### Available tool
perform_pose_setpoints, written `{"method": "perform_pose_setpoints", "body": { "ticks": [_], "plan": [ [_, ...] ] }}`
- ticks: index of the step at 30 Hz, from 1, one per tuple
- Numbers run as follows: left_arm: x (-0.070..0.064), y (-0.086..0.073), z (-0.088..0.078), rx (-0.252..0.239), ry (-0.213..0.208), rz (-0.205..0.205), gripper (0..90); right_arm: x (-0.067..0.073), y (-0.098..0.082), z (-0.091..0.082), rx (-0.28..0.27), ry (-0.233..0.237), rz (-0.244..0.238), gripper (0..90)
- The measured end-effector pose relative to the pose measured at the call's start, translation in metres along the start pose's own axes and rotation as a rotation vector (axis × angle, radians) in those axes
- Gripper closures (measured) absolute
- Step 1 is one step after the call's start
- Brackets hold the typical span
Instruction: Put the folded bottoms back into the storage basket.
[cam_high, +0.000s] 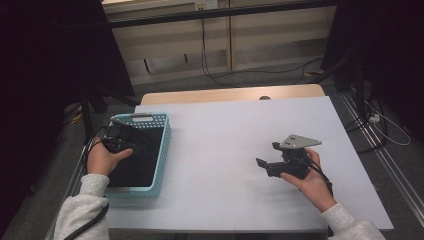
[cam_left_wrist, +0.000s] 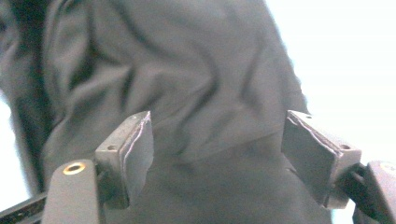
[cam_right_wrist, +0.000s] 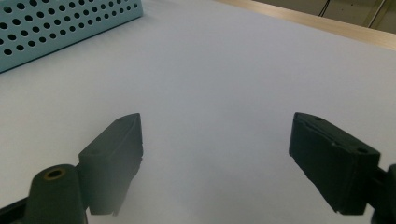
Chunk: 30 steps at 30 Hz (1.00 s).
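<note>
Dark cloth (cam_left_wrist: 196, 93) beyond parted fingers (cam_left_wrist: 135, 149)

Beyond the fingertips, a white table top (cam_high: 235, 135) over a pale wooden table edge (cam_high: 232, 93). Farther off, grey carpeted floor (cam_high: 260, 79) crossed by black cables (cam_high: 210, 70), then light beige wall panels (cam_high: 260, 35) under a dark rail (cam_high: 210, 12). Dim at both sides: black stand legs (cam_high: 87, 112) at left, metal floor rails (cam_high: 395, 165) at right. Soft, even light overhead.
</note>
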<state>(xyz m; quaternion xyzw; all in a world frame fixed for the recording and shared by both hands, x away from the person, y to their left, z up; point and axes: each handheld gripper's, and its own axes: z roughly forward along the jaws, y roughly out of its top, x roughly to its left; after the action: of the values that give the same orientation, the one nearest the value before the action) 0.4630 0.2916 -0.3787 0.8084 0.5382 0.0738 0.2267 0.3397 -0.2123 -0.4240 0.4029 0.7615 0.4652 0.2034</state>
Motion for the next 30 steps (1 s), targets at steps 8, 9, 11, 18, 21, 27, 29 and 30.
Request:
{"method": "perform_pose_setpoints", "body": {
  "ticks": [8,9,11,18,21,27,29,30],
  "plan": [
    [-0.029,0.015,-0.003,-0.072,-0.049,0.057,21.2,-0.013,-0.011,-0.015,0.0,-0.026,0.02,16.9],
    [-0.033,0.017,-0.004,-0.075,-0.056,0.066,20.7,-0.014,-0.012,-0.017,0.002,-0.028,0.017,16.8],
    [-0.04,0.019,-0.005,-0.092,-0.065,0.077,20.5,-0.016,-0.013,-0.02,0.004,-0.033,0.019,16.8],
    [-0.061,0.025,-0.003,-0.119,-0.101,0.116,19.2,-0.018,-0.019,-0.028,0.008,-0.036,0.018,16.8],
    [-0.07,0.026,-0.001,-0.121,-0.119,0.137,18.8,-0.02,-0.02,-0.032,0.004,-0.036,0.015,16.5],
    [-0.09,0.027,0.001,-0.139,-0.15,0.176,18.2,-0.023,-0.024,-0.039,0.004,-0.041,0.027,16.3],
    [-0.095,0.027,0.003,-0.14,-0.161,0.187,18.1,-0.024,-0.025,-0.042,0.0,-0.038,0.025,16.2],
    [-0.098,0.027,0.003,-0.14,-0.168,0.19,18.1,-0.024,-0.026,-0.043,-0.002,-0.04,0.024,16.3]
  ]
}}
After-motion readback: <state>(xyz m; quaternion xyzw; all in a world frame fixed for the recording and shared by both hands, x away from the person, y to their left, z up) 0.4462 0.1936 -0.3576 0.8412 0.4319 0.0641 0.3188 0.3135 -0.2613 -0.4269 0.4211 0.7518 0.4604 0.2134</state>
